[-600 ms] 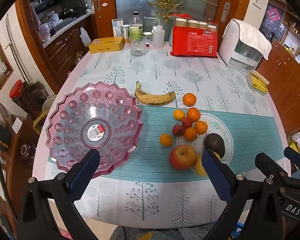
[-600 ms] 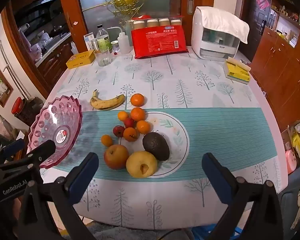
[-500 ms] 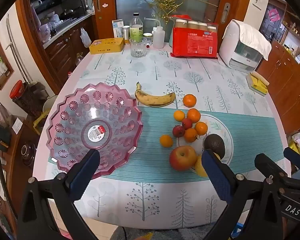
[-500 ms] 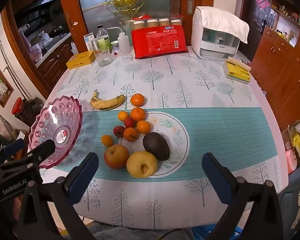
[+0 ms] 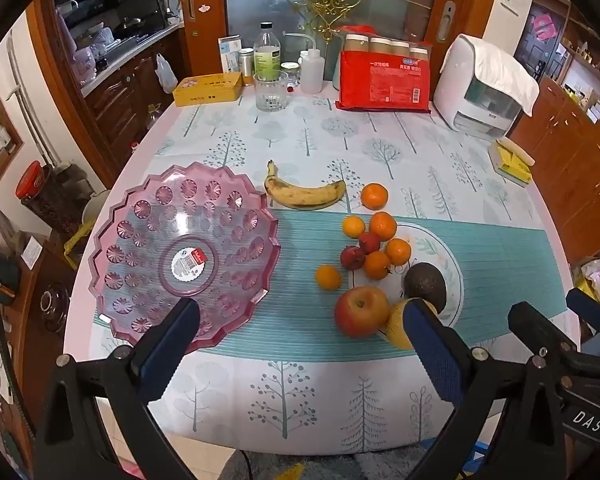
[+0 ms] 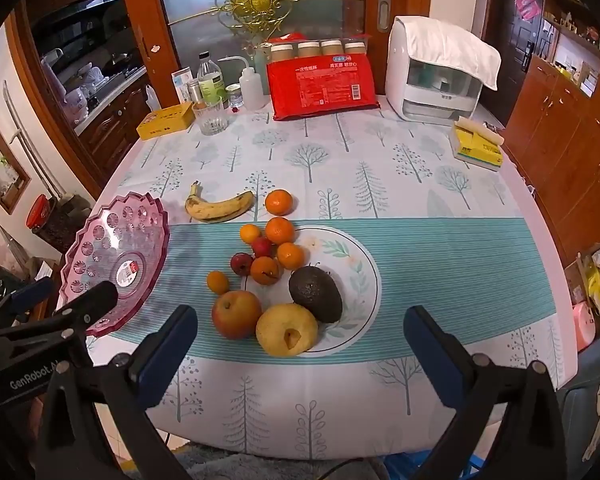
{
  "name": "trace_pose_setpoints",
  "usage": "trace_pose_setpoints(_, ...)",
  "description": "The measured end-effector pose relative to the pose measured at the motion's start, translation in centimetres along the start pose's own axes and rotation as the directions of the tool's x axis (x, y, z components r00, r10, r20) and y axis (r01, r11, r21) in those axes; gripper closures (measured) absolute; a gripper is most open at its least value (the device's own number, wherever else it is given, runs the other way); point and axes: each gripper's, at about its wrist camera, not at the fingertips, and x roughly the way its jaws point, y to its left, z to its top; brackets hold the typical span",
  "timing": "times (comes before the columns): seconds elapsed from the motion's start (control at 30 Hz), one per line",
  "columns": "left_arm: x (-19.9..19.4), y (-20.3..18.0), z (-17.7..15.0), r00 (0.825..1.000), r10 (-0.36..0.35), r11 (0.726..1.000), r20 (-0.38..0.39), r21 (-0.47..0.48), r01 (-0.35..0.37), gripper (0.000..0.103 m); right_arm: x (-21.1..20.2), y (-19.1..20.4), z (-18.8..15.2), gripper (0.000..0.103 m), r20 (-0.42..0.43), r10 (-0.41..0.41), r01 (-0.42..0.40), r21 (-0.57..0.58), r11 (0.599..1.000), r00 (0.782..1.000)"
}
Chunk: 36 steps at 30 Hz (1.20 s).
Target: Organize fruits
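Table (image 6: 440, 248): carried everything you saw, under a tree-print cloth with a teal striped band.
Pink bowl (image 5: 148, 240): sat empty at the left edge of the table.
White plate (image 6: 360, 280): lay on the teal band with the avocado (image 6: 315, 294) and several small oranges on it.
Banana (image 6: 219, 207): lay beyond the plate, near the bowl.
Red apple (image 6: 236, 314): sat just beside the yellow pear (image 6: 287, 329), at the plate's near rim.
Left tool (image 5: 300, 334): your fingers stood spread wide, pinching nothing.
Right tool (image 6: 300, 334): likewise spread wide, empty, above the near table edge.
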Motion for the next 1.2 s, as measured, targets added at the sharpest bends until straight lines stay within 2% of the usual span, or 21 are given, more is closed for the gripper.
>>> trace_pose_setpoints(1.2, 0.1, 0.1, -0.2, 1.000, -0.008, 1.000, -0.008, 0.011, 0.008, 0.002, -1.3, -0.8, 0.5, 0.000, 0.019, 0.006, -0.006, 0.015, 1.000, 1.000)
